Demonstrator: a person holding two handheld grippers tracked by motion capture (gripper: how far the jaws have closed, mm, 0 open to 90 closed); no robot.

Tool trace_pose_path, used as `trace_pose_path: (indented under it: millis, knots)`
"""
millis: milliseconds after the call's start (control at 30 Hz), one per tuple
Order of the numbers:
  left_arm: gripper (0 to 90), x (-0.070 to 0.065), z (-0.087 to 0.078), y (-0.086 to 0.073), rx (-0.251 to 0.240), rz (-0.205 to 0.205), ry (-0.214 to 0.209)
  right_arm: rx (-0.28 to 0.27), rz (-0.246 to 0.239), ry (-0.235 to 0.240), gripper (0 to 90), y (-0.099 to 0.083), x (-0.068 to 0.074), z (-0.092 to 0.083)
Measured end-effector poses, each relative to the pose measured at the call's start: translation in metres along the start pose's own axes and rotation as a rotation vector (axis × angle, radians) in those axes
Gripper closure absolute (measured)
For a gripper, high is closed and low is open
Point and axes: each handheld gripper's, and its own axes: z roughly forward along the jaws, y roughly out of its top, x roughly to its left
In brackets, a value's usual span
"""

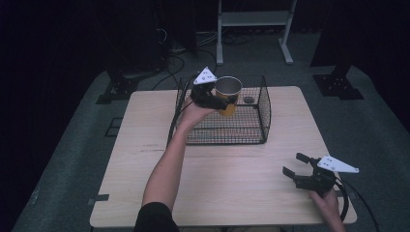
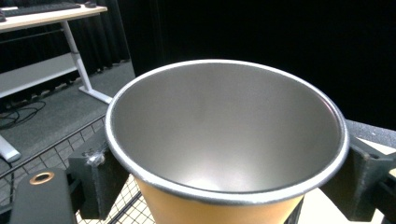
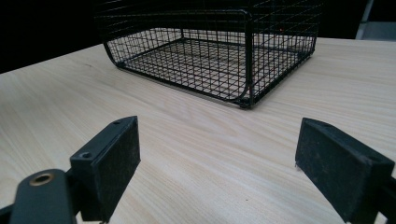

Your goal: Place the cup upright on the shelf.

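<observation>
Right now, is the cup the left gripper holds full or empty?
Empty. The left gripper view looks straight into the cup and shows only bare grey inner wall and bottom; the left gripper clamps it above the wire basket.

The cup (image 2: 224, 140) has a brushed metal inside with a dull, soft sheen, a rolled metal rim that catches a little light, and a smooth matt orange outer wall. The basket (image 3: 210, 51) is thin black wire mesh, slightly glossy (likely a coating). The table (image 3: 196, 154) is pale wood with fine straight grain, smooth and matt. The right gripper (image 3: 217, 163) has matt black plastic jaws, a little grainy, with a brass-coloured metal ring set in its body; the left gripper (image 2: 224, 182) looks alike.
</observation>
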Motion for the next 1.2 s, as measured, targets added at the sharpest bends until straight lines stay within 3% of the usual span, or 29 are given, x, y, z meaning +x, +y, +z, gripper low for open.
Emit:
trace_pose_path:
  millis: [367,500,700,833,1067,1200]
  knots:
    - [13.4,0.01,0.016,0.003,-0.004,-0.018,0.024,-0.007,0.008,0.008,12.9,0.0,-0.001,-0.001]
    - [13.4,0.014,0.021,0.003,0.004,-0.022,0.016,-0.011,0.015,0.009,12.9,0.0,-0.002,-0.002]
    - [13.4,0.021,0.026,-0.002,-0.027,-0.03,-0.007,-0.019,0.023,0.007,12.9,-0.001,-0.003,-0.003]
    - [13.3,0.025,0.032,-0.009,0.007,-0.03,-0.015,-0.019,0.023,0.008,12.9,-0.001,-0.003,-0.003]
    - [13.3,0.03,0.039,-0.016,0.006,-0.033,-0.045,-0.043,0.059,0.014,12.9,-0.002,-0.007,-0.005]
    - [13.3,0.032,0.043,-0.02,0.025,-0.034,-0.051,-0.04,0.048,0.014,12.9,-0.002,-0.006,-0.005]
